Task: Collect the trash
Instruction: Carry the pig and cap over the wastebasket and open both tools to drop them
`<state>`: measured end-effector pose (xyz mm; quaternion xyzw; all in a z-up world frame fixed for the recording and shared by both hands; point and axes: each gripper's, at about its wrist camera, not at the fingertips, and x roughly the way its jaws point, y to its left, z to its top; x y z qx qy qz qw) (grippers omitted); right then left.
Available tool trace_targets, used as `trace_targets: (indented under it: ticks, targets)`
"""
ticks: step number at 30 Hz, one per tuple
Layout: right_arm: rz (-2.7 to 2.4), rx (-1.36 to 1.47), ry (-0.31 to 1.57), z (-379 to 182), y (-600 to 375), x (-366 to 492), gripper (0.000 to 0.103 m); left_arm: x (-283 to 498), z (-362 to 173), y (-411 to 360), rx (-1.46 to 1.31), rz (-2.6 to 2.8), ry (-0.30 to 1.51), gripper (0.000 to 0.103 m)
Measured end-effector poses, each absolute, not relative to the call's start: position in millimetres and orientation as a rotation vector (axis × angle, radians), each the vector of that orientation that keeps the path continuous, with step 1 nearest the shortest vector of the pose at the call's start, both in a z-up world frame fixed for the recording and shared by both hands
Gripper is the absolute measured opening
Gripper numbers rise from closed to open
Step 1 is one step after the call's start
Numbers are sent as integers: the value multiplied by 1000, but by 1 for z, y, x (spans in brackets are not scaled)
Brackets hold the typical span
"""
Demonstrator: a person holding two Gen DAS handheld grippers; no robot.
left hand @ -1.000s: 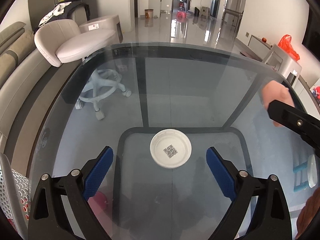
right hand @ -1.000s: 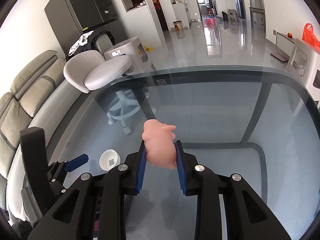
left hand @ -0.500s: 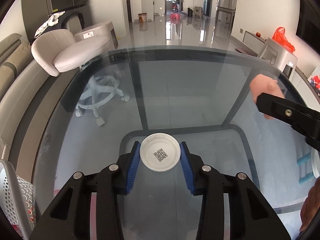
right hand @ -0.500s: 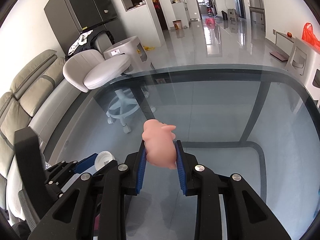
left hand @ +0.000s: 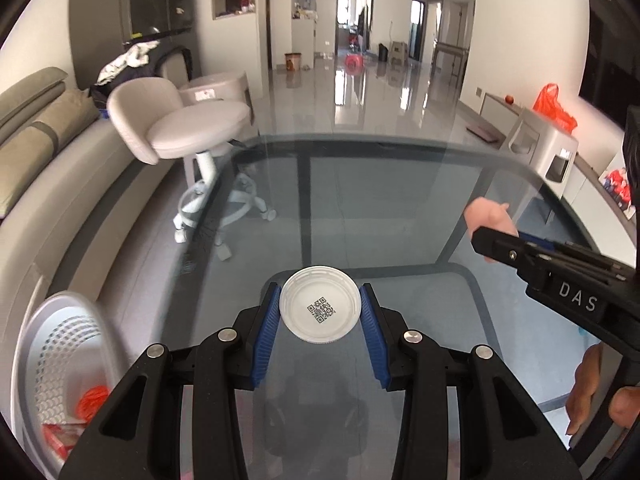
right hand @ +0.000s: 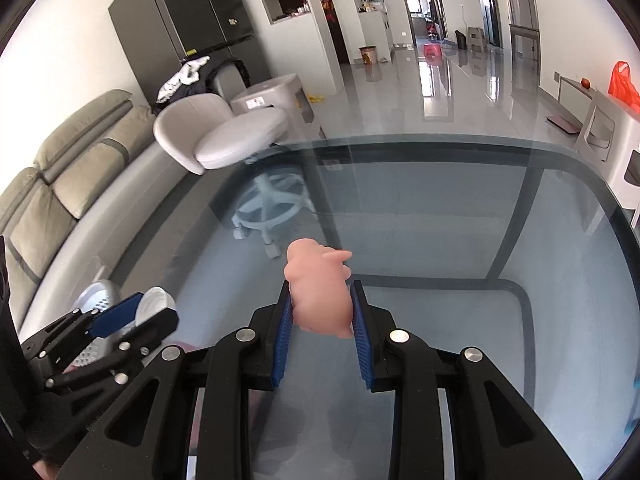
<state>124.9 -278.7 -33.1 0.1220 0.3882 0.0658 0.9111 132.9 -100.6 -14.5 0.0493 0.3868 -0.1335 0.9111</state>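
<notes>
My left gripper [left hand: 319,307] is shut on a white round lid [left hand: 319,309] with a QR code inside, held above the glass table [left hand: 400,208]. Its blue pads press the lid's rim on both sides. My right gripper [right hand: 322,306] is shut on a pink rubber pig toy [right hand: 318,292], also lifted over the glass. In the left wrist view the right gripper [left hand: 490,227] comes in from the right edge with the pig [left hand: 486,216] at its tip. In the right wrist view the left gripper [right hand: 138,312] shows at lower left with the lid [right hand: 154,305].
A white perforated bin [left hand: 60,364] with orange and red trash inside stands at the lower left, below the table's edge. A pale swivel chair [left hand: 180,128] and a grey sofa [left hand: 36,148] stand to the left. A person's hand [left hand: 592,396] shows at lower right.
The left gripper closed on the white lid and lifted it off the glass, swinging left so the bin came into view. The right gripper rose a little with the pig still in it.
</notes>
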Motion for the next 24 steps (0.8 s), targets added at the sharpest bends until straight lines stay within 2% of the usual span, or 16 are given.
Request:
trace_targets:
  ticks: [12, 24]
  targets:
    - [220, 264, 757, -7, -198, 53, 27, 64, 30, 11, 72, -167, 728, 39]
    - [396, 215, 792, -11, -59, 50, 27, 38, 18, 141, 24, -1, 735, 39]
